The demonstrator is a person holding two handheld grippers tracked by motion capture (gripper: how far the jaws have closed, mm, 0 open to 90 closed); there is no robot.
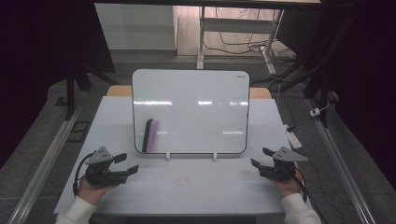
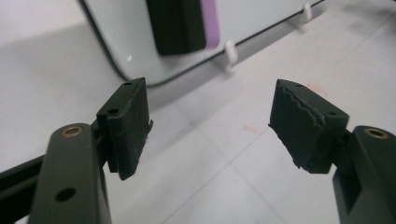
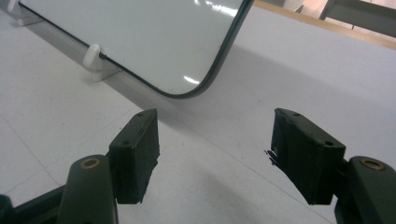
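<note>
Eraser [image 1: 150, 135]: black body with a purple back, stuck upright on the lower left of the whiteboard, beyond my left tool and well apart from it. In the left gripper view the eraser [image 2: 182, 23] shows just past the gap between the jaws, so I judge it the thing to be fetched.

Left tool [image 1: 127, 164]: held in my left hand [image 1: 93, 189] low over the near left of the surface, jaws wide apart, holding nothing, touching nothing. It points up towards the board's lower left corner, which suits a reach for the eraser.

Right tool [image 1: 261, 157]: held in my right hand [image 1: 290, 184] over the near right of the surface, jaws likewise wide, empty. It faces the board's lower right corner, placed as if waiting its turn.

Surface [image 1: 187, 186]: white, bare near me but for faint reddish marks.

Whiteboard [image 1: 196, 107]: white, dark-edged, wiped clean as far as I can tell. It stands leaning back on two small white feet [image 1: 168, 155], which keeps its face towards me and within reach of both tools.

Beyond: floor with cables, and a table frame.
</note>
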